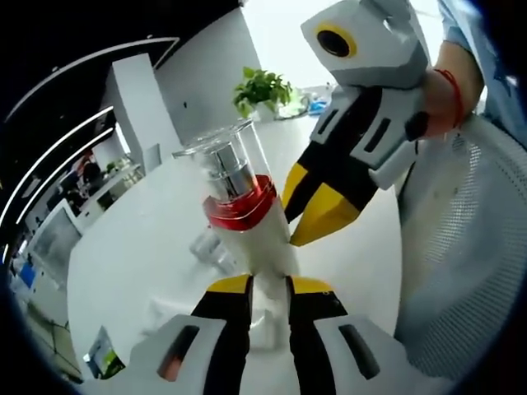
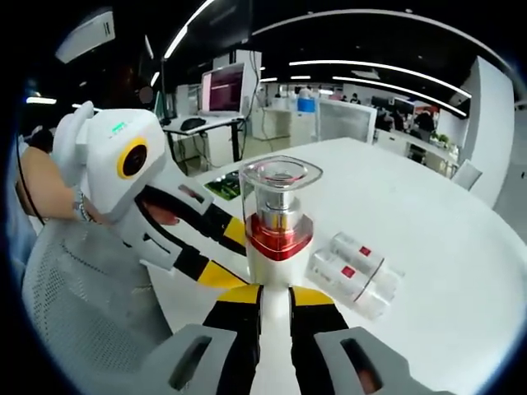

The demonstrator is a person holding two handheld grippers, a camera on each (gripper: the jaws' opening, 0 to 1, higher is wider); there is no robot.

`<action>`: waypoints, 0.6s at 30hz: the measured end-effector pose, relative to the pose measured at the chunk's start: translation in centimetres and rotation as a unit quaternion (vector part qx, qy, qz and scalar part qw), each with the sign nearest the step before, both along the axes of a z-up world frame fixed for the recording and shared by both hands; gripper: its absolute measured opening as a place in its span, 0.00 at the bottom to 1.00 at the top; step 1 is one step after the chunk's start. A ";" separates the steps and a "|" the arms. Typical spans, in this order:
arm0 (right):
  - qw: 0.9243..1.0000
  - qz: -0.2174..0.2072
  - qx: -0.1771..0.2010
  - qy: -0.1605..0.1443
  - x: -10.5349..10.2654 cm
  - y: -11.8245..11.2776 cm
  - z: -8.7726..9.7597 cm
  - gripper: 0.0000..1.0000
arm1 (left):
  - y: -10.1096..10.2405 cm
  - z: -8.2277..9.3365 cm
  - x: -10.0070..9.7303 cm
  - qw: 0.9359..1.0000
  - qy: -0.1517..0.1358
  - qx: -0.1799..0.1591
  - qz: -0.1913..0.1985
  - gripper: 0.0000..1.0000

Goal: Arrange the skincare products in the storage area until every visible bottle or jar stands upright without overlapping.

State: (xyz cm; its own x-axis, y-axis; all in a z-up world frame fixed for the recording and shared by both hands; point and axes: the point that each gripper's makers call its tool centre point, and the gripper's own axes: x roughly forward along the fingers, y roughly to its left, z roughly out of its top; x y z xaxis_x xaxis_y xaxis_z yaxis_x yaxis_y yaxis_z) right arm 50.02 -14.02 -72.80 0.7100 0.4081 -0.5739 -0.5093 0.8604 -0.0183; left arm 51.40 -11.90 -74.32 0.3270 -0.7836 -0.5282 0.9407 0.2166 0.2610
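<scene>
Both grippers clamp the pump bottle (image 2: pixel 278 226): left gripper (image 1: pixel 269 284) and right gripper (image 2: pixel 275 290) each grip its white base. Two boxed tubes (image 2: pixel 354 271), probably samples, lie on the counter (image 2: pixel 428 222) beside it.

A broad white round table (image 2: pixel 428 222) carries everything, its glossy top running from the middle of the right gripper view to its right edge. Two clear flat-lying bottles with small red labels (image 2: pixel 354 271) lie on it side by side, touching, right of centre in that view. In the left gripper view the same tabletop (image 1: pixel 132 263) spans the centre, with a potted green plant (image 1: pixel 262 89) at its far edge, upper centre.
</scene>
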 end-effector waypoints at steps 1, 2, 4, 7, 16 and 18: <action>1.000 0.000 -0.001 -0.001 0.0 0.0 0.0 0.06 | 0.0 0.0 0.0 1.000 0.000 0.000 0.000 0.17; 1.000 0.001 -0.002 -0.001 0.0 0.0 0.0 0.06 | 0.0 0.0 0.0 1.000 0.000 -0.001 0.001 0.17; 1.000 0.001 -0.003 -0.002 0.0 0.0 0.0 0.06 | 0.0 -0.1 0.0 1.000 0.000 0.001 0.000 0.17; 1.000 0.002 -0.003 -0.002 0.1 0.0 0.1 0.06 | 0.2 -0.5 -0.6 1.000 0.017 0.015 -0.021 0.19; 0.999 -0.011 -0.019 0.025 0.0 -2.0 -0.7 0.12 | 3.9 -1.6 0.1 0.994 0.094 0.050 0.022 0.26; 0.999 -0.018 -0.017 0.025 0.1 -2.8 -0.4 0.13 | 4.6 -1.8 0.5 0.992 0.111 0.054 0.041 0.26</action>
